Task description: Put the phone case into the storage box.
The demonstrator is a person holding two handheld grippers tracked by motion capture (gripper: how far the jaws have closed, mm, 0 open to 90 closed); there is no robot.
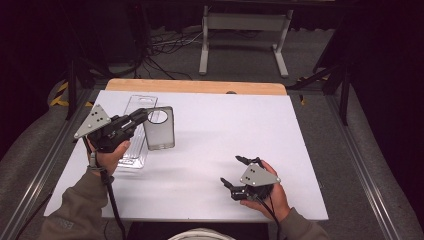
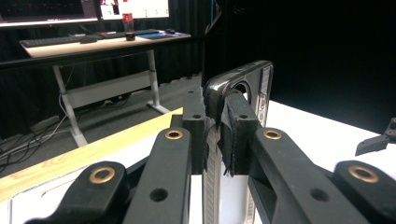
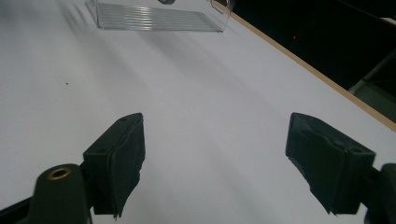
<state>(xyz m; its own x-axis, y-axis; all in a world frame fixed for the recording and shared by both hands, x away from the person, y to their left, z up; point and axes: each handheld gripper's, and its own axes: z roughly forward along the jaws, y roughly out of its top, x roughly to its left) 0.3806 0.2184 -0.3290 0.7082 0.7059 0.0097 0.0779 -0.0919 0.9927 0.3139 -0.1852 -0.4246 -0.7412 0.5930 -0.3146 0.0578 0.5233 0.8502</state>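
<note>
A clear phone case (image 1: 159,128) with a round camera hole is held up over the left part of the white table (image 1: 210,130). My left gripper (image 1: 141,117) is shut on the case's left edge. In the left gripper view the case (image 2: 243,81) stands edge-on between the two pads, which pinch its rim. Beneath it lies a clear plastic packaging tray (image 1: 135,130) flat on the table. My right gripper (image 1: 234,172) hovers low near the front right of the table, its jaws wide apart with nothing between them (image 3: 215,144).
A wooden strip (image 1: 195,86) runs along the table's far edge. Beyond it stand a white desk frame (image 1: 245,35) and cables on the floor. In the right gripper view the clear tray (image 3: 154,16) lies far ahead.
</note>
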